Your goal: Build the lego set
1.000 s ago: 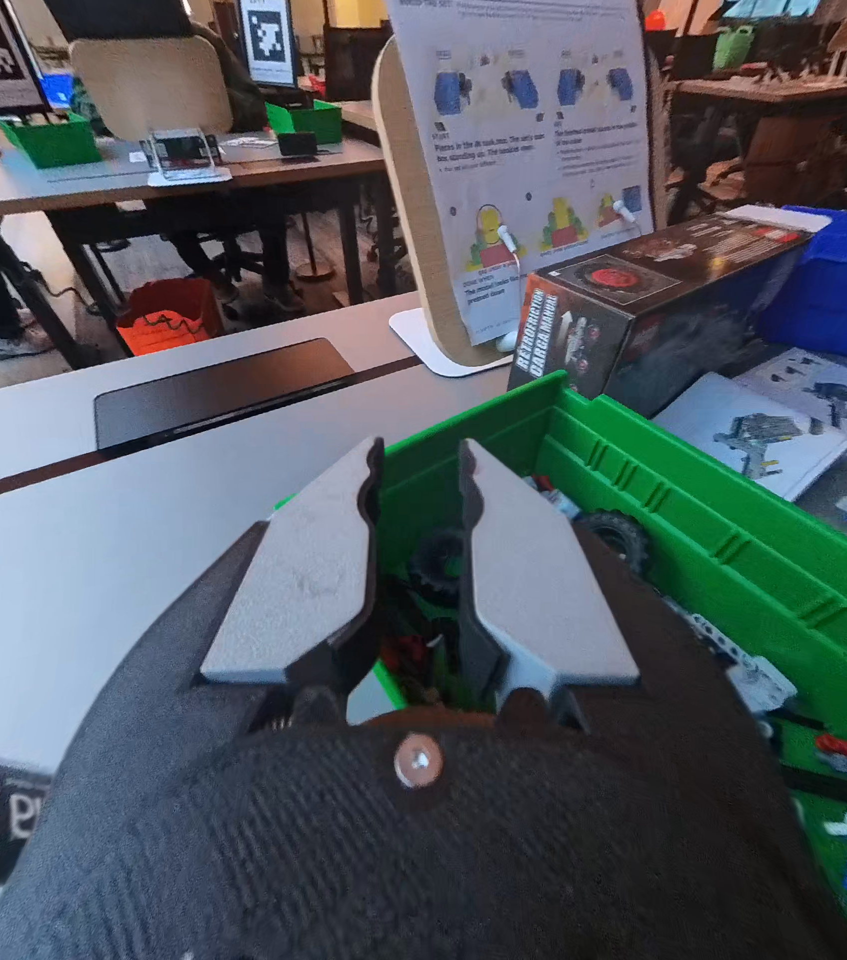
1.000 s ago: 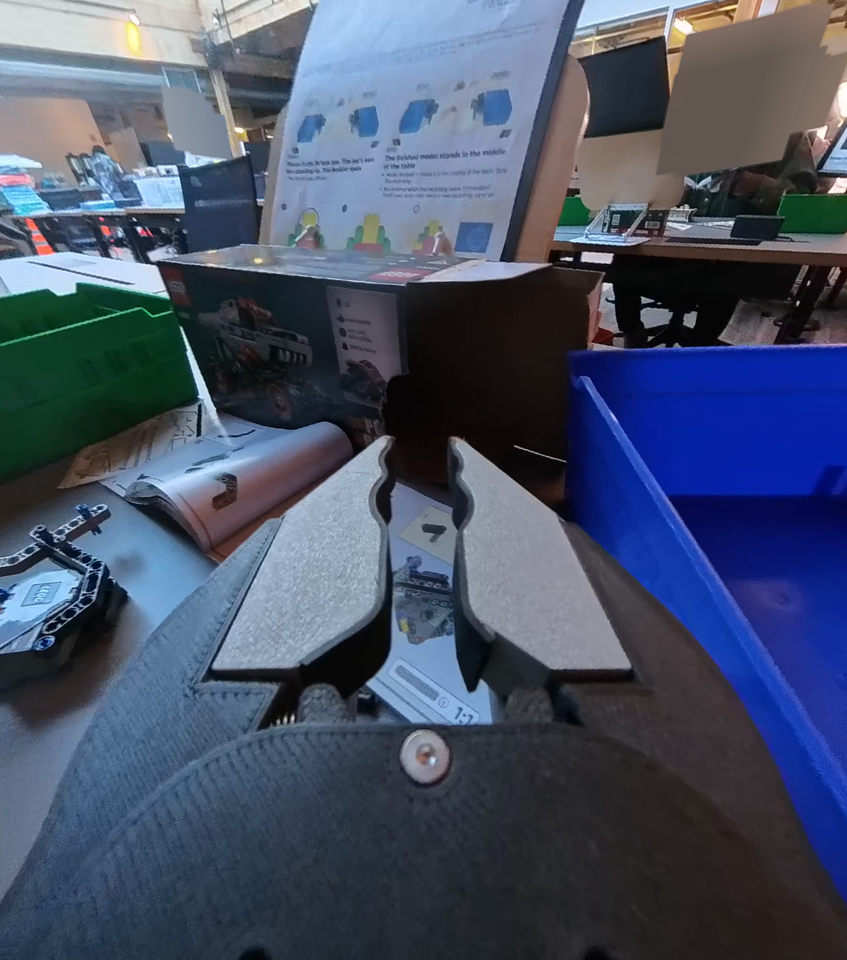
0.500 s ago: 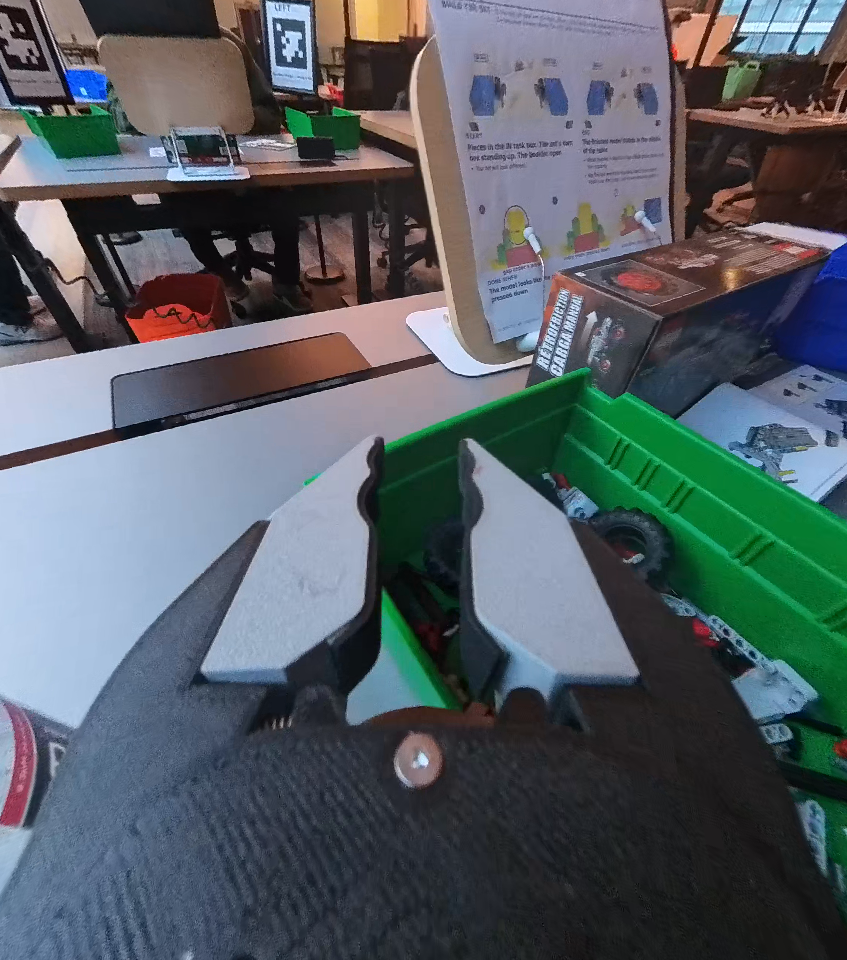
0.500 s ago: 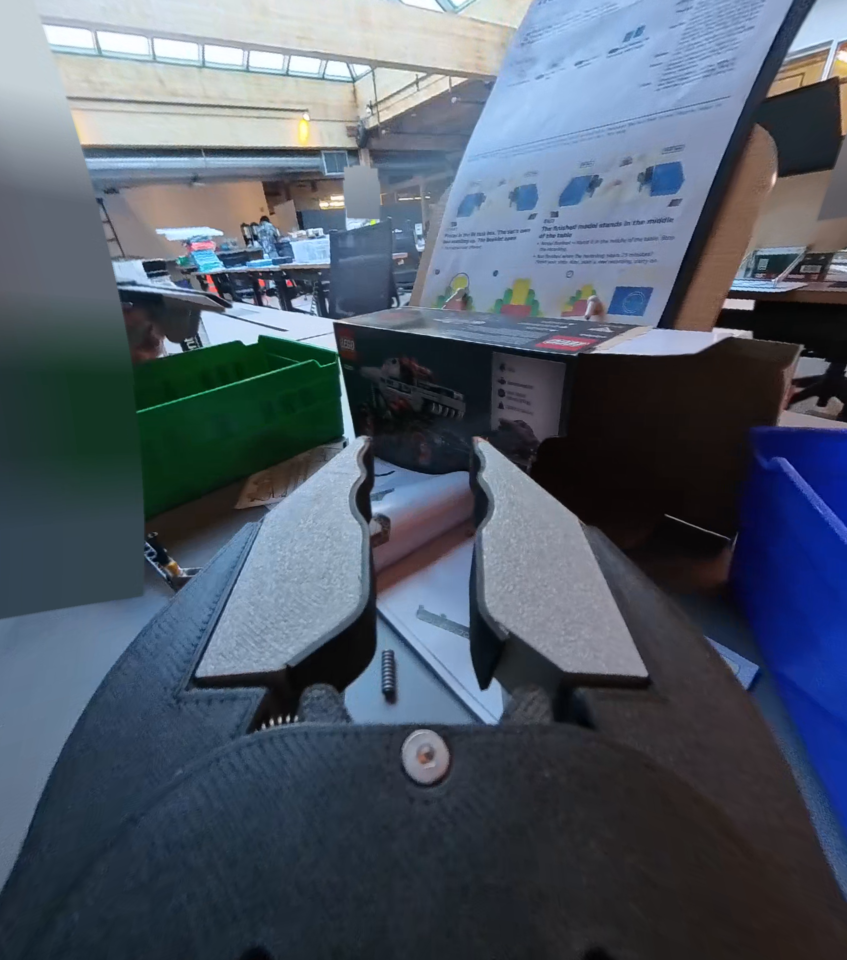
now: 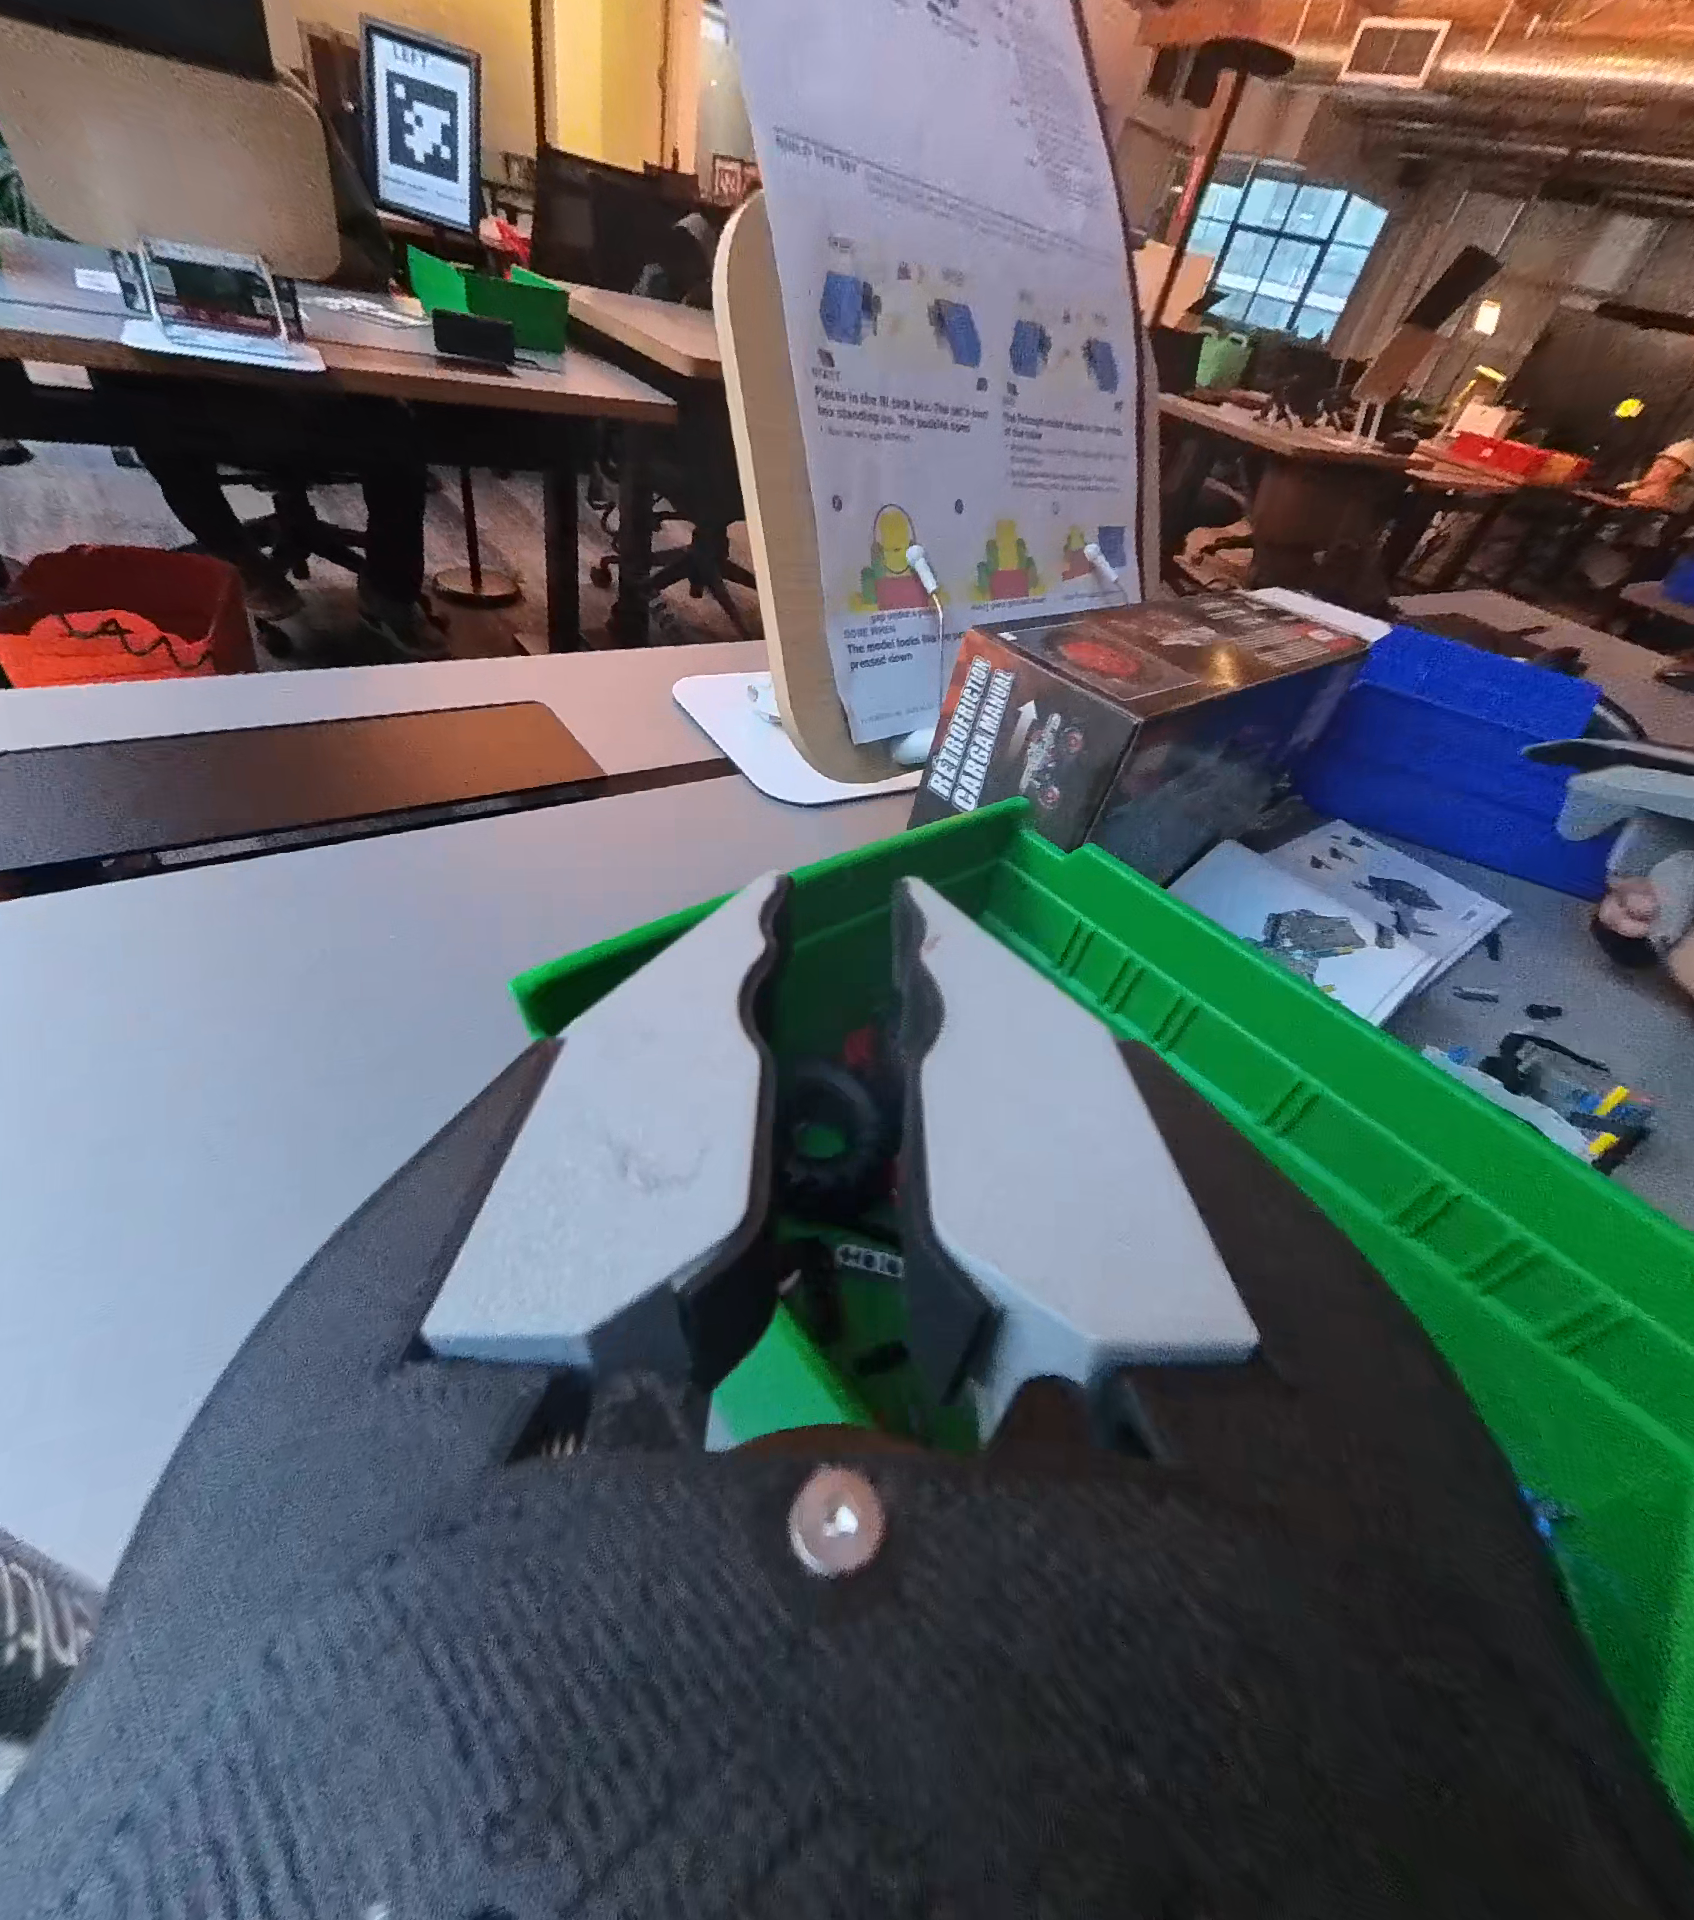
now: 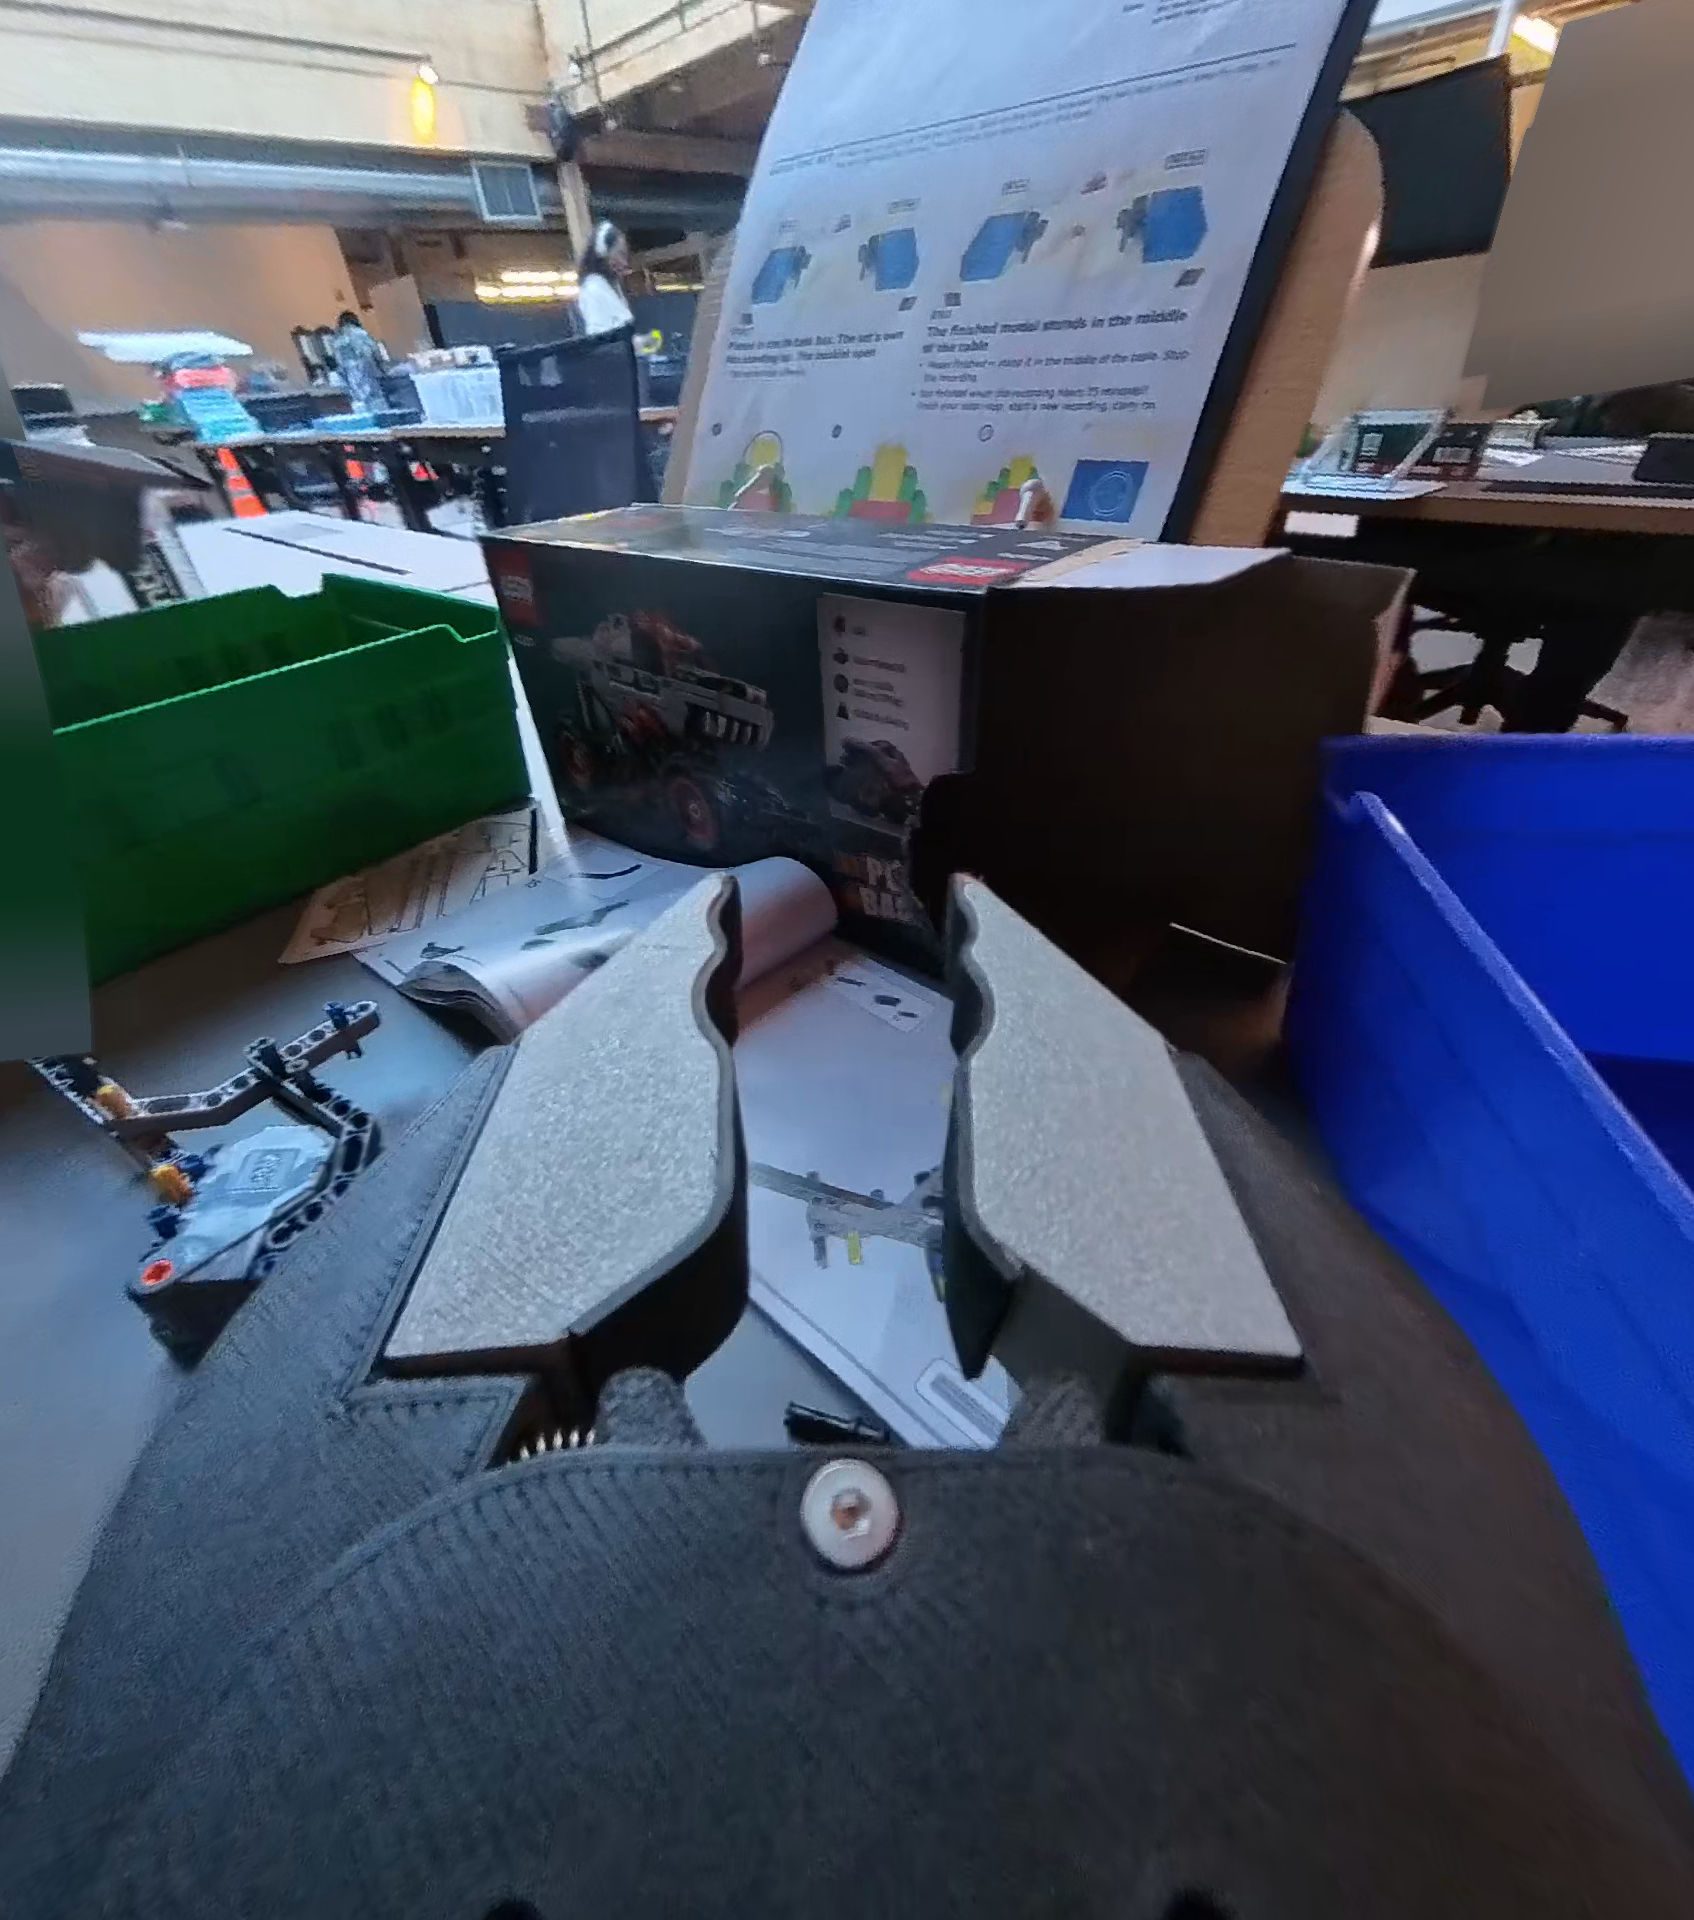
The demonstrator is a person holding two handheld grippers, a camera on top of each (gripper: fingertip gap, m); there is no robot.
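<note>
Left tongs: parted, empty, above green bin, black tyre between fingers.
Right tongs: parted, empty, over open booklet; chassis at nine o'clock.

On the worktop, a parts bin sits at the left with a wheel and loose pieces in it, and a second bin sits at the right. Between them, at the far side, stands the set's box, with an instruction board upright just behind it. An open booklet lies in front of the box, and a half-built frame lies to its left, near the front of the left bin.
</note>
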